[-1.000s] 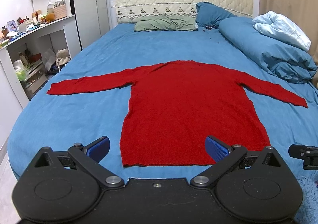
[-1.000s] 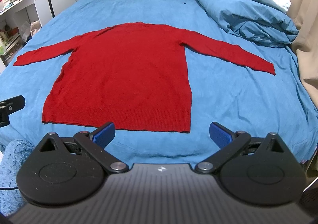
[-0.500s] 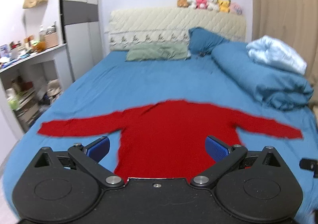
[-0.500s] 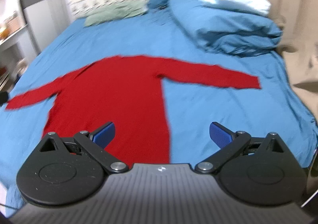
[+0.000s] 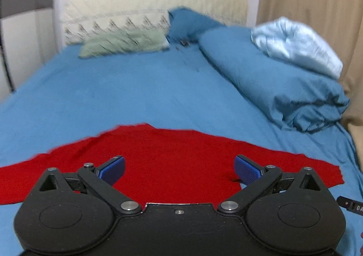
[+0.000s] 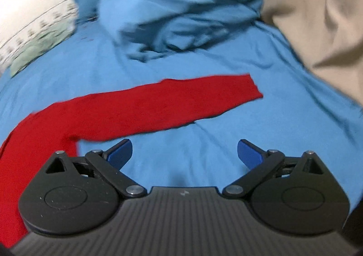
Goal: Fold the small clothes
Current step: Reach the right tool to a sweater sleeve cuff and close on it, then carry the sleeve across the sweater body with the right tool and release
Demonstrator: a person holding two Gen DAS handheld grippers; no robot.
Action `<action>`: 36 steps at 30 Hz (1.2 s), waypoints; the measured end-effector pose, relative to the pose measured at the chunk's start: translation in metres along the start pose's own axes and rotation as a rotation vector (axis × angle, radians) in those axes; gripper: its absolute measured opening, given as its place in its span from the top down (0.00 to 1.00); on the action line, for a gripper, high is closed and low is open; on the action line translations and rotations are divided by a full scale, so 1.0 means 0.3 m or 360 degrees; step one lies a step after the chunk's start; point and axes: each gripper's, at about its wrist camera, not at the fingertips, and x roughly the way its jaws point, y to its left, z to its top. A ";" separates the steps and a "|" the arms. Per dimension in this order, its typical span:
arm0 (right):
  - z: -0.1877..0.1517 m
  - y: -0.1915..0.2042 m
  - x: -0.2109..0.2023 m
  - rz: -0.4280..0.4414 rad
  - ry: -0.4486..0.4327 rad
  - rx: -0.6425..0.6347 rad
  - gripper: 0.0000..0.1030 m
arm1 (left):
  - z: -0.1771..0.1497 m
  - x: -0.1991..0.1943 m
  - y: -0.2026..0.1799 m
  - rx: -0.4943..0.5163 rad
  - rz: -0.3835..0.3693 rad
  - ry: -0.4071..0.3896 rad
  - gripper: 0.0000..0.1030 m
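Note:
A red long-sleeved sweater [image 5: 172, 151] lies flat on the blue bed sheet [image 5: 136, 92], sleeves spread. In the left wrist view my left gripper [image 5: 179, 169] is open and empty, low over the sweater's body. In the right wrist view the sweater's right sleeve [image 6: 163, 104] stretches across to its cuff at the right. My right gripper [image 6: 184, 153] is open and empty, over bare sheet just in front of that sleeve. Both views are blurred by motion.
A rolled blue duvet [image 5: 276, 83] with a pale blue blanket [image 5: 299, 45] lies along the bed's right side. A green pillow [image 5: 127, 45] and headboard [image 5: 154, 6] are at the far end. A beige curtain [image 6: 317, 17] hangs to the right.
Both grippers have moved forward and lower over the bed. The left one now looks across the sweater's body. The right one has swung right toward the right sleeve. Jaws stay open.

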 end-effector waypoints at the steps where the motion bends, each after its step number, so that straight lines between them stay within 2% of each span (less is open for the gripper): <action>1: -0.001 -0.011 0.062 -0.0011 -0.0001 0.0045 0.00 | -0.001 0.072 -0.017 0.0015 -0.0007 0.0031 0.00; 5: -0.011 -0.052 0.271 -0.0042 -0.0058 0.0181 0.00 | -0.023 0.340 -0.070 0.0088 -0.0034 0.0127 0.00; 8: -0.022 -0.081 0.383 -0.0017 -0.0052 0.0320 0.13 | -0.056 0.494 -0.088 0.0090 -0.0053 0.0209 0.00; 10: -0.020 -0.094 0.429 -0.0015 -0.0075 0.0400 0.19 | -0.073 0.573 -0.099 0.0085 -0.0063 0.0277 0.00; 12: -0.004 -0.105 0.454 -0.0009 -0.0112 0.0453 0.29 | -0.083 0.634 -0.107 0.0093 -0.0054 0.0345 0.00; 14: 0.022 -0.113 0.480 -0.0029 -0.0092 0.0503 0.38 | -0.097 0.687 -0.109 0.0080 -0.0039 0.0432 0.00; 15: 0.035 -0.118 0.492 -0.0032 -0.0085 0.0527 0.50 | -0.106 0.712 -0.107 0.0057 -0.0036 0.0479 0.00; 18: 0.072 -0.127 0.512 -0.0080 -0.0051 0.0577 0.73 | -0.117 0.727 -0.112 0.0074 -0.0022 0.0517 0.00; 20: 0.094 -0.121 0.512 -0.0114 -0.0043 0.0585 0.81 | -0.116 0.728 -0.114 0.0101 -0.0024 0.0547 0.00; 23: 0.139 -0.070 0.467 -0.0123 -0.0091 0.0513 0.81 | -0.103 0.703 -0.084 0.0074 -0.0054 0.0607 0.00; 26: 0.217 0.054 0.372 0.0000 -0.0193 0.0378 0.81 | -0.054 0.611 -0.017 0.0061 -0.0057 0.0542 0.00; 29: 0.288 0.270 0.270 0.0238 -0.0304 0.0157 0.81 | 0.020 0.503 0.082 0.0061 0.0008 0.0422 0.00; 31: 0.302 0.471 0.218 0.0460 -0.0336 -0.0021 0.81 | 0.055 0.423 0.187 0.0020 0.0049 0.0370 0.00; 34: 0.235 0.763 0.207 0.0743 -0.0272 -0.0291 0.81 | 0.068 0.334 0.340 -0.0015 0.0156 0.0323 0.00; 36: 0.101 0.950 0.240 0.0913 -0.0160 -0.0483 0.81 | 0.054 0.299 0.439 -0.0028 0.0261 0.0307 0.00</action>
